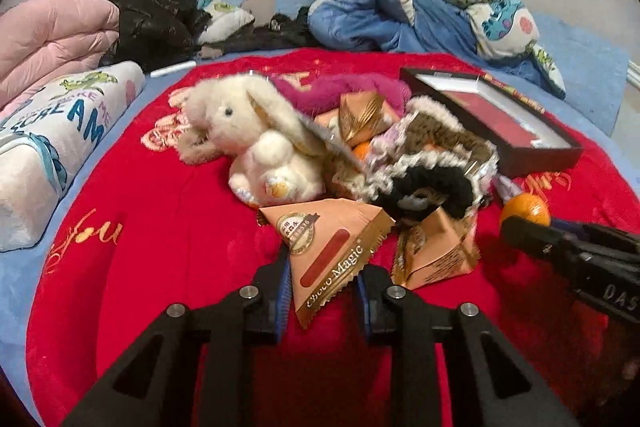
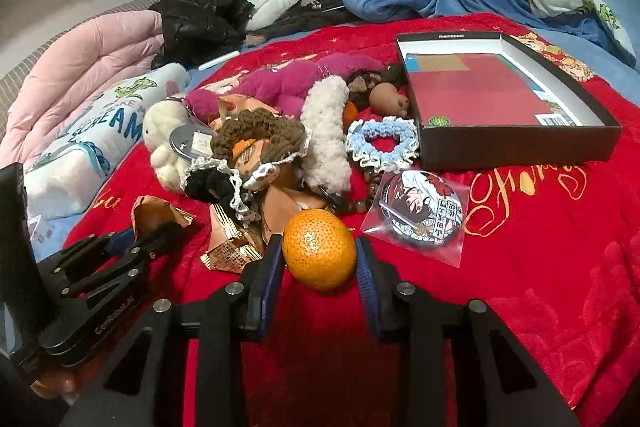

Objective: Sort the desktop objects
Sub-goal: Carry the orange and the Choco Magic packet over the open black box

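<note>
Gripping triangular snack packet [image 1: 336, 259], left tool [image 1: 322, 291], apex pointing away; right tool [image 2: 320, 267] clamped on mandarin [image 2: 319, 255].

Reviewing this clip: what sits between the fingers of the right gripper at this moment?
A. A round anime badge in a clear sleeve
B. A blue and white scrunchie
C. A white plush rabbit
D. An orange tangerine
D. In the right wrist view the right gripper has its blue pads pressed against both sides of the tangerine, while the badge lies apart to its right.
</note>
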The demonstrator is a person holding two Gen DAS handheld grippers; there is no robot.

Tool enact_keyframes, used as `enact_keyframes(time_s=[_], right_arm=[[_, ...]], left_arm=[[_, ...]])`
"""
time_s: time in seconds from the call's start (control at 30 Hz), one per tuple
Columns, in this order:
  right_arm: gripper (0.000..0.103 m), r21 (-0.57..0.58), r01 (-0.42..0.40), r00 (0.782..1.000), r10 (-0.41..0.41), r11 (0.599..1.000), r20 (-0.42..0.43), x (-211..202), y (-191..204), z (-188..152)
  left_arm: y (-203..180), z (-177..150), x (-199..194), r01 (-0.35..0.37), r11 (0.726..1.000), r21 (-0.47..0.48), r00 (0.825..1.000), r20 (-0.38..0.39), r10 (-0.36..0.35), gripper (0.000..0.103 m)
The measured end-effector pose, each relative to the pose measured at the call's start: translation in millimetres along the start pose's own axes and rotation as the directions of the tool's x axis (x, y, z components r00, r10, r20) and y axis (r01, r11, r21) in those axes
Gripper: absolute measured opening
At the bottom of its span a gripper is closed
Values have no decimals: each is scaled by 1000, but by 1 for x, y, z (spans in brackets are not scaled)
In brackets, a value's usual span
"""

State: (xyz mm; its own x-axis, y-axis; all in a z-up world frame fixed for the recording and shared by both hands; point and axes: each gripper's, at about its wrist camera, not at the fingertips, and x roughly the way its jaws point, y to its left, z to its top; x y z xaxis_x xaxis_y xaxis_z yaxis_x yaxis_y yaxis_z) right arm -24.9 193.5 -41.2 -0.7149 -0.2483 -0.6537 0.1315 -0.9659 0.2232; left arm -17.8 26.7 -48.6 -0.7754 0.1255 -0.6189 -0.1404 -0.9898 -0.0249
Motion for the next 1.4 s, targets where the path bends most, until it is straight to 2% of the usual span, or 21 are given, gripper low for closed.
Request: enact_keyframes(time_s=[0.13, 0.4, 0.8, 1.13, 1.4], right_arm=[[34, -30, 0, 1000, 0, 1000, 19, -3, 6, 0], [34, -86, -7, 992, 17, 996, 121, -22, 16, 2], [34, -59, -6, 992, 13, 998, 127, -32, 2, 2], [34, -6, 61, 986, -59, 998, 153, -62, -45, -4], [34, 35, 122, 978, -126, 992, 164, -87, -86, -15]], left_arm=[[-8, 1, -6, 11, 1000, 8, 1000, 16, -11, 27], [-25, 2, -16, 37, 999, 27, 998, 42, -38, 27], [-51, 4, -18, 37, 999, 32, 999, 33, -38, 27], [-90, 7, -14, 82, 997, -5, 997, 14, -82, 27], [-135, 5, -10, 128, 991, 28, 992, -8, -128, 27]])
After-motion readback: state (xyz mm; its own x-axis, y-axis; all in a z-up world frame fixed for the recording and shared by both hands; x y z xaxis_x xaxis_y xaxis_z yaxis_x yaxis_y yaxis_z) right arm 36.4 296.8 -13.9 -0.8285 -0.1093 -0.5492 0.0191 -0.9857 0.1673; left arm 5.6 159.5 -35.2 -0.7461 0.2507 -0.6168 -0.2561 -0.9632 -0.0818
